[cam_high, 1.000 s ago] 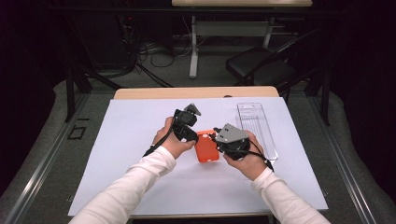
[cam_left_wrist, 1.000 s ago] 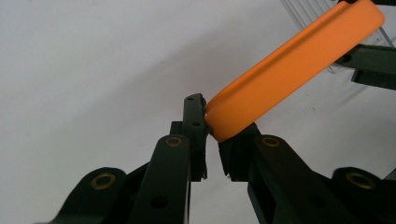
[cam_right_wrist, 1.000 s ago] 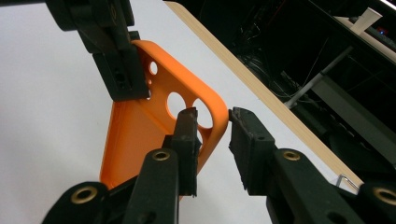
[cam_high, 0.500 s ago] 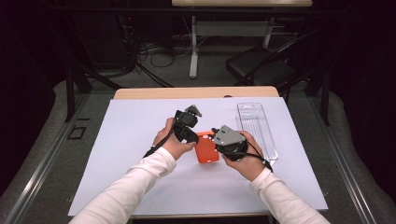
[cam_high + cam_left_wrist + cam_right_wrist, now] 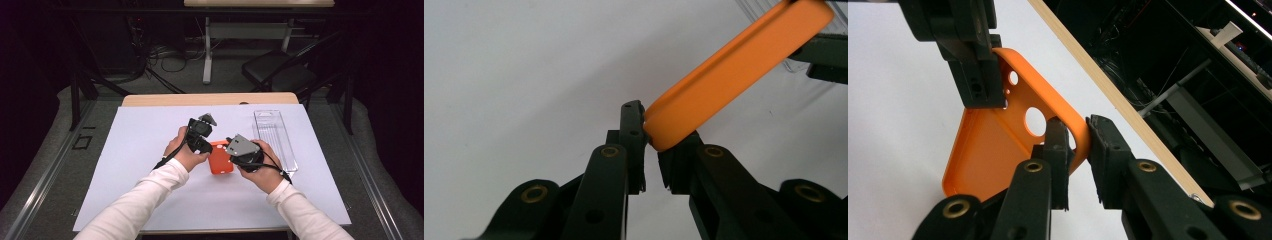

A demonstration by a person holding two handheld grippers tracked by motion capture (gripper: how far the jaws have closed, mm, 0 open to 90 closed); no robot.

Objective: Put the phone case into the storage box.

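Together, both hand-held grippers, left [image 5: 650, 145] and right [image 5: 1078, 137], clamped on orange case [image 5: 220, 157], clear tray [image 5: 274, 137] nearby.

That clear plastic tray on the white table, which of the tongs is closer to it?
Right. The right tongs, gripping the orange plastic phone case, sit just beside the clear plastic tray; the left tongs grip the case's far side.

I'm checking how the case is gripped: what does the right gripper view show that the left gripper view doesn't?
The right gripper view alone shows the orange plastic phone case from inside, with its round holes, and the wooden table edge. The left gripper view alone shows the case edge-on and part of the clear plastic tray. Both show both grippers pinching the case's rim above the white table cover.
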